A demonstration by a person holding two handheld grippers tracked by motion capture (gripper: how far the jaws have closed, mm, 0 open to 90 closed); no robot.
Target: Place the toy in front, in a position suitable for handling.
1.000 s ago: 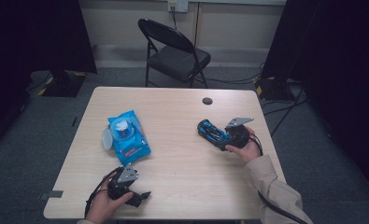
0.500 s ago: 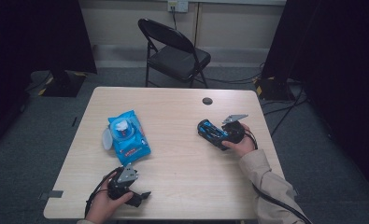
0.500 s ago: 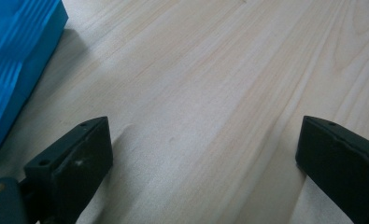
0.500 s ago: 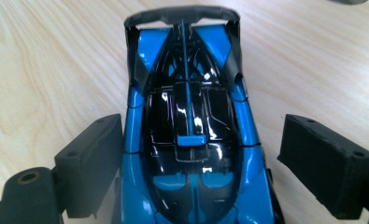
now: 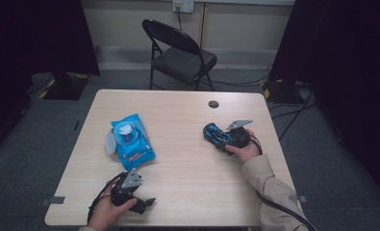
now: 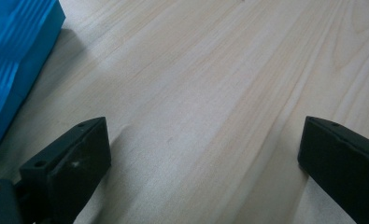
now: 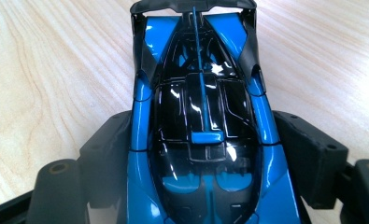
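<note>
Wooden table (image 5: 187, 192) with two items.
A blue wipes pack (image 5: 131, 141) lies left; a blue toy car (image 5: 216, 136) sits right.

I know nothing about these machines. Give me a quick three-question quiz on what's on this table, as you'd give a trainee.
1. True or false: the left tongs hold the blue wipes pack.
2. What sits between the black jaws of the right tongs: A) a cup, B) a blue and black toy car, C) a pen?
3. What stands on the floor beyond the table?

Key
1. False: their jaws stand wide open over bare wood, the pack off to one side.
2. B. The jaws have just been closing, with the car between them.
3. A black folding chair.
</note>
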